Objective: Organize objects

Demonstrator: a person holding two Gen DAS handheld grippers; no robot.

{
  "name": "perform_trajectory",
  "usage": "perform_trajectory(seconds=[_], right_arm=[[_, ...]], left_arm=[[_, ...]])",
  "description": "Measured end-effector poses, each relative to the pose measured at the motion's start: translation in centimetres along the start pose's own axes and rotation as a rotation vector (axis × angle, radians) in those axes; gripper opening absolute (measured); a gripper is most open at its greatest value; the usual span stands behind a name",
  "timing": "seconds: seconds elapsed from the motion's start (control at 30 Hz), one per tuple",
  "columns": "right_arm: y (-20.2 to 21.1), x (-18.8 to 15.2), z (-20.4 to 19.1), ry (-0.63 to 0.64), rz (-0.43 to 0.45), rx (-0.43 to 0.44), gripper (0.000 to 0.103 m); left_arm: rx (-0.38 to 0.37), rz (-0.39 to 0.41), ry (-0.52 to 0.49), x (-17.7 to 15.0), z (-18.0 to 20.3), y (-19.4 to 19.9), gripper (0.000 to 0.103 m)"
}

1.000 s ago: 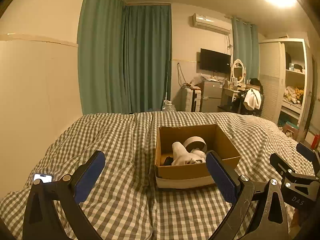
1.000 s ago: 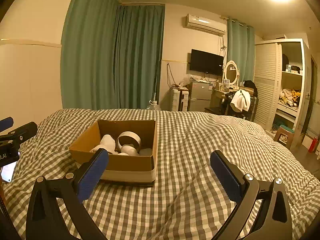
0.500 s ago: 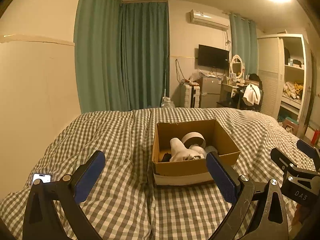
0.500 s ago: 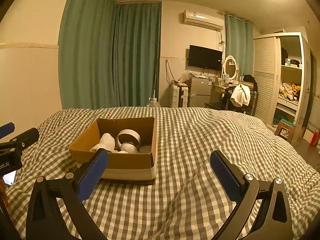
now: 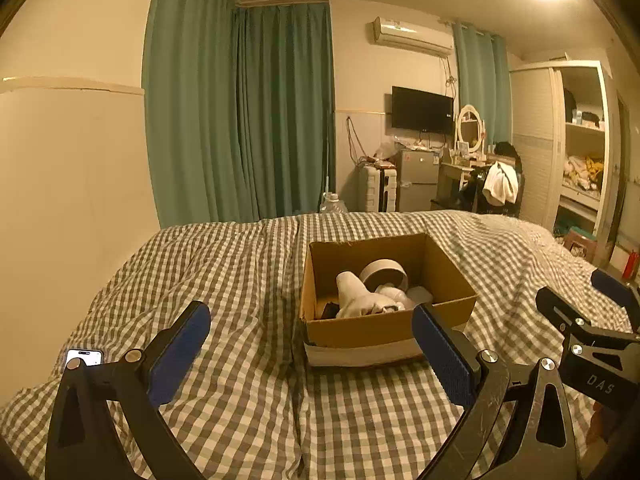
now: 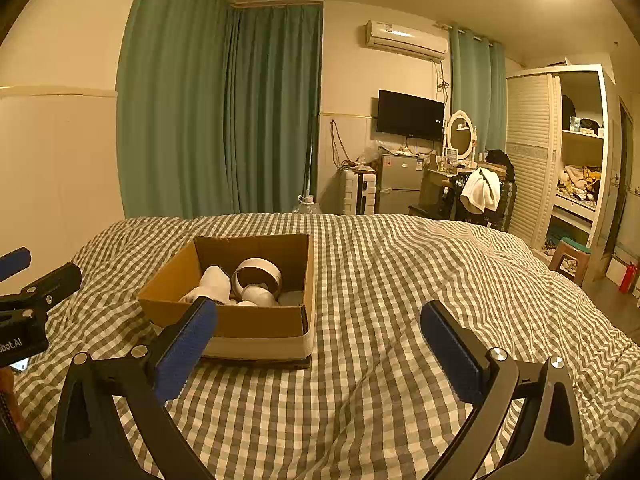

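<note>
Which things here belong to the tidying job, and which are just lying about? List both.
Job:
cardboard box
tape roll
white cloth items
left hand-held gripper
right hand-held gripper

Lying about:
phone
checked bedspread

left gripper [image 5: 312, 354] and right gripper [image 6: 318, 344] both spread wide, empty

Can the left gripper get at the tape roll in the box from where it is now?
Probably yes. The left gripper is open and empty, the cardboard box has no lid, and the tape roll lies exposed. It must clear the near wall and come down from above.
</note>
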State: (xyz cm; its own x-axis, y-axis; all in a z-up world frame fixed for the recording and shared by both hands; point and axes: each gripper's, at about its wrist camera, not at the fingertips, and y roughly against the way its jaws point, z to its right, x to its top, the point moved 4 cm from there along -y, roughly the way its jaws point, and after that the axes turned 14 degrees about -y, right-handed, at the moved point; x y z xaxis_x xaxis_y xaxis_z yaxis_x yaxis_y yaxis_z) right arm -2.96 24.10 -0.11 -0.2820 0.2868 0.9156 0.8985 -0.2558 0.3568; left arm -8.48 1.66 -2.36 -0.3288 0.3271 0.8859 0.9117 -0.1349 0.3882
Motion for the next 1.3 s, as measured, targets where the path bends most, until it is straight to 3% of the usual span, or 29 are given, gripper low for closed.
perform_trajectory(seconds=[1.3], right_arm=[[-0.56, -0.54, -0.16, -0.01, -0.018, -0.001, 0.102]], left_arm=[[0.002, -0.013, -0.027, -0.13, 0.79, -0.09, 0.103]])
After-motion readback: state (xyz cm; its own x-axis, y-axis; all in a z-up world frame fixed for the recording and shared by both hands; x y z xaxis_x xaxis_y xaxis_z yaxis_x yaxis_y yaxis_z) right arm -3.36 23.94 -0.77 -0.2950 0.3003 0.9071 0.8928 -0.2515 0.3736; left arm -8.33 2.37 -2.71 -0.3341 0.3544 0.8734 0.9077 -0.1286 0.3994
